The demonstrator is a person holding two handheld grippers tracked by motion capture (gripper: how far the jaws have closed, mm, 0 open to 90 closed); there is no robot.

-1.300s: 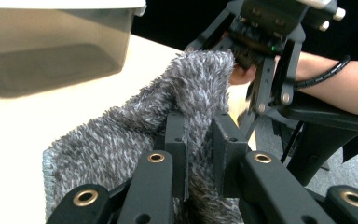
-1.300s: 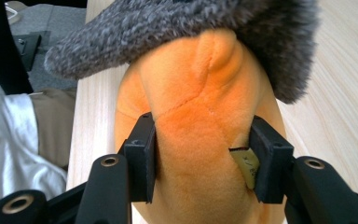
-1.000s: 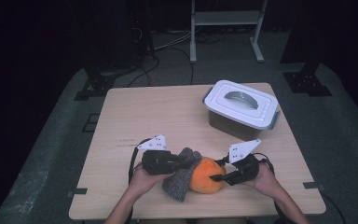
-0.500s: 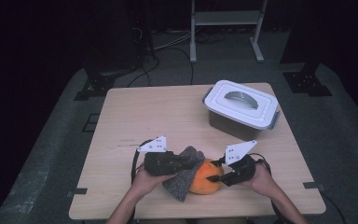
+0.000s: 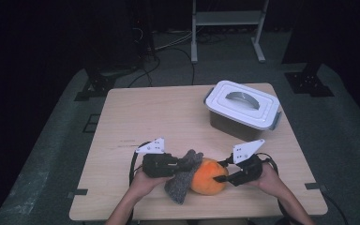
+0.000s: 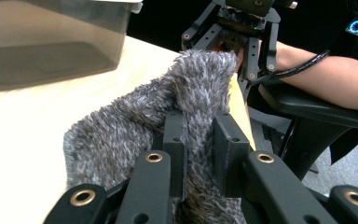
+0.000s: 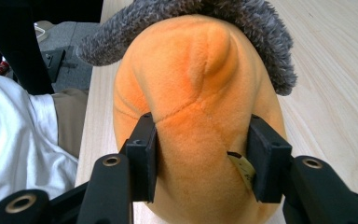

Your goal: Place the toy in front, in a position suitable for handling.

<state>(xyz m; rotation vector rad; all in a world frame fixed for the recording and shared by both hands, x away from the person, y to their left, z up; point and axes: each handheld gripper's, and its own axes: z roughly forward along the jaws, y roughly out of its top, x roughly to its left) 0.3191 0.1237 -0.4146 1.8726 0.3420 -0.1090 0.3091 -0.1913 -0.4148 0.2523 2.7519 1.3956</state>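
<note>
Little changed since a moment ago: left gripper [image 6: 198,140] still clamped tight on grey fuzzy cloth [image 5: 182,180], right gripper [image 7: 200,154] half-closed, squeezing orange plush [image 7: 196,116]; wiping or wrapping probably ongoing.

The right claw [image 7: 200,161] squeezes an orange plush toy [image 7: 196,107] draped with grey fuzzy cloth [image 7: 256,23].
</note>
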